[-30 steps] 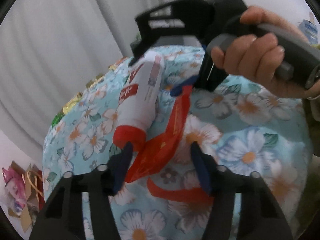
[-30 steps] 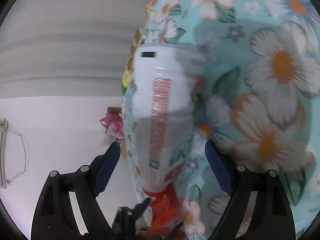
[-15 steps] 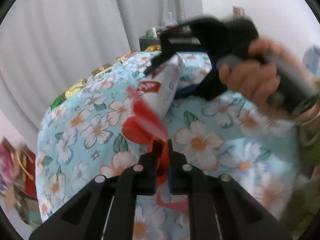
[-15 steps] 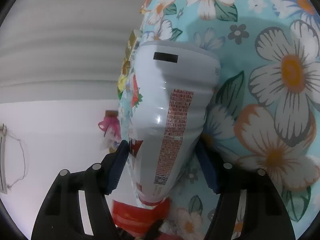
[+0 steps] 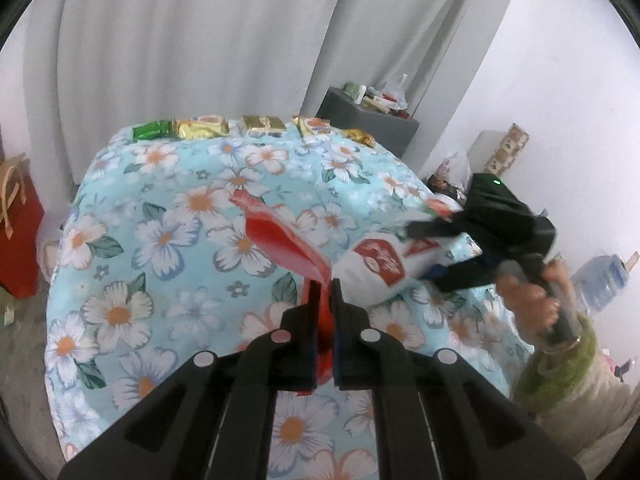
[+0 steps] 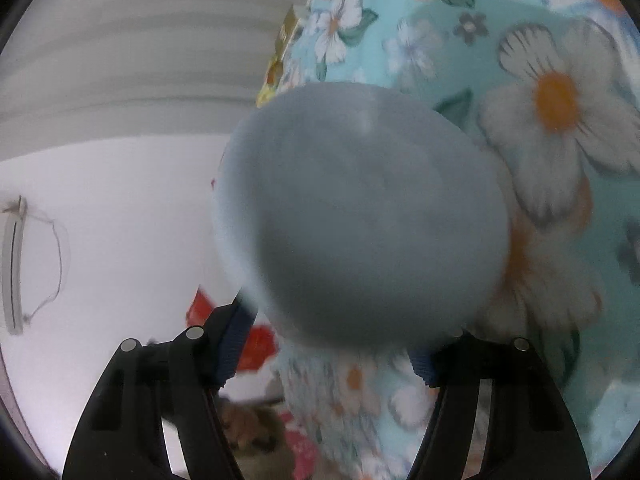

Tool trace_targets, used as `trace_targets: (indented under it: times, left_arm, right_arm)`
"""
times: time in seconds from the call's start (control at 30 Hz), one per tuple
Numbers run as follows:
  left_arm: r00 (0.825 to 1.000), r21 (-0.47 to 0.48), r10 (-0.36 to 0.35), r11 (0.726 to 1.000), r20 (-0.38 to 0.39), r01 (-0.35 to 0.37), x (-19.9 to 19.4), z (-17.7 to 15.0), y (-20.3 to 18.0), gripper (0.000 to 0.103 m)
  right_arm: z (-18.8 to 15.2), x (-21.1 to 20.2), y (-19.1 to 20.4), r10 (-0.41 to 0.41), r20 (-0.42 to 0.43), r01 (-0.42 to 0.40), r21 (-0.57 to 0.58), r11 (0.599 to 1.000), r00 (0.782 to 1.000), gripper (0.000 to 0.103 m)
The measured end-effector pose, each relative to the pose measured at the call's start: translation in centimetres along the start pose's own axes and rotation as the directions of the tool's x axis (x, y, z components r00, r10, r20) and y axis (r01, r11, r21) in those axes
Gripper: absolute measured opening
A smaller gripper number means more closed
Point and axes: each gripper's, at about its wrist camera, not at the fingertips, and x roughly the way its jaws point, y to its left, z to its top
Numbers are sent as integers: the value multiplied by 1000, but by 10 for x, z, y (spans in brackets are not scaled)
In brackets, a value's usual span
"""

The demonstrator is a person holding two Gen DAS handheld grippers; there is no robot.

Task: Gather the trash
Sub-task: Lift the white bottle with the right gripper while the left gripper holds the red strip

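Pickup step: my left tool [image 5: 325, 292] is clamped on the red wrapper [image 5: 280, 240], lifted above the floral bed [image 5: 160, 240], my right tool [image 6: 332, 344] grips the white bottle [image 6: 360, 216]; next, carry both to a bin, none visible.

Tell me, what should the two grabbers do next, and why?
Probably lift both clear of the flowery cloth and carry them off to wherever the trash goes. The left gripper is already shut on the red wrapper, and the right gripper has the white bottle squeezed between its pads. No bin shows here.
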Motion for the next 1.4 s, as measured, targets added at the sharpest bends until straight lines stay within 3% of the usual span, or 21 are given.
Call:
trace_targets:
  times: [0.2, 0.33, 0.5, 0.6, 0.77, 0.9, 1.1, 1.27, 1.4]
  left_arm:
    - [999, 17, -28, 999, -30, 28, 16, -4, -15, 4]
    - [999, 46, -28, 998, -31, 30, 21, -6, -28, 4]
    - [999, 63, -25, 998, -32, 28, 26, -5, -35, 4]
    - [1000, 73, -10, 997, -28, 12, 25, -5, -36, 4]
    - [1000, 70, 11, 998, -22, -10, 20, -5, -30, 4]
    - [1000, 53, 24, 998, -19, -23, 19, -5, -25, 4]
    - [999, 43, 39, 998, -2, -39, 12, -4, -22, 4]
    - [999, 35, 51, 998, 4, -51, 8, -4, -19, 4]
    - [998, 32, 58, 998, 8, -58, 4, -5, -16, 4]
  right_arm:
    - [-37, -11, -1, 20, -104, -24, -39, 999, 994, 59]
    - [-53, -23, -4, -24, -120, 18, -50, 999, 992, 56]
    - [-67, -47, -12, -98, -50, 97, -24, 995, 994, 55]
    - [-76, -55, -10, -92, -27, 92, -18, 996, 995, 58]
    - [-97, -75, -1, -187, 26, 189, -106, 976, 982, 66]
    - [-100, -79, 6, -174, 50, 179, -122, 976, 983, 68]
    - [-94, -60, -2, -132, 105, 135, -18, 991, 986, 77]
    - [-81, -55, -12, -151, 179, 138, 81, 987, 972, 78]
    - [-62, -53, -3, -213, 263, 198, 85, 977, 941, 78]
